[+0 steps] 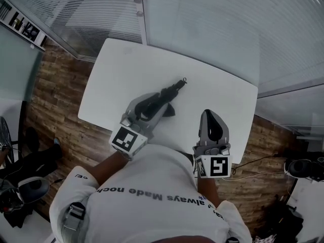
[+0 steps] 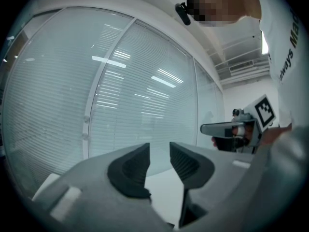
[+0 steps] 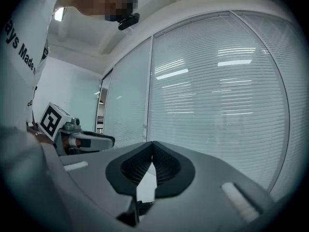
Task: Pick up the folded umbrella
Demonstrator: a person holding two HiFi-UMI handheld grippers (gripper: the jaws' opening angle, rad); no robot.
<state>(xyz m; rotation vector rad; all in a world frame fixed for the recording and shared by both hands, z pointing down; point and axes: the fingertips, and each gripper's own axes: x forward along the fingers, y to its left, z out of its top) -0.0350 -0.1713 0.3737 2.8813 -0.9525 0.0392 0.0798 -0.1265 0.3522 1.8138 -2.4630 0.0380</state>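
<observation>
The folded black umbrella lies slantwise on the white table, its strap end toward the far side. My left gripper hovers level over its near end and hides part of it. In the left gripper view the left gripper has its pads nearly together with nothing between them; only a thin slit and white tabletop show. My right gripper hangs to the right of the umbrella, apart from it. In the right gripper view the right gripper is shut with its pads touching and empty.
Glass walls with blinds rise just behind the table. Wooden floor surrounds the table, with a dark chair and bags at lower left and cables and gear at right. The table's near edge is by the person's body.
</observation>
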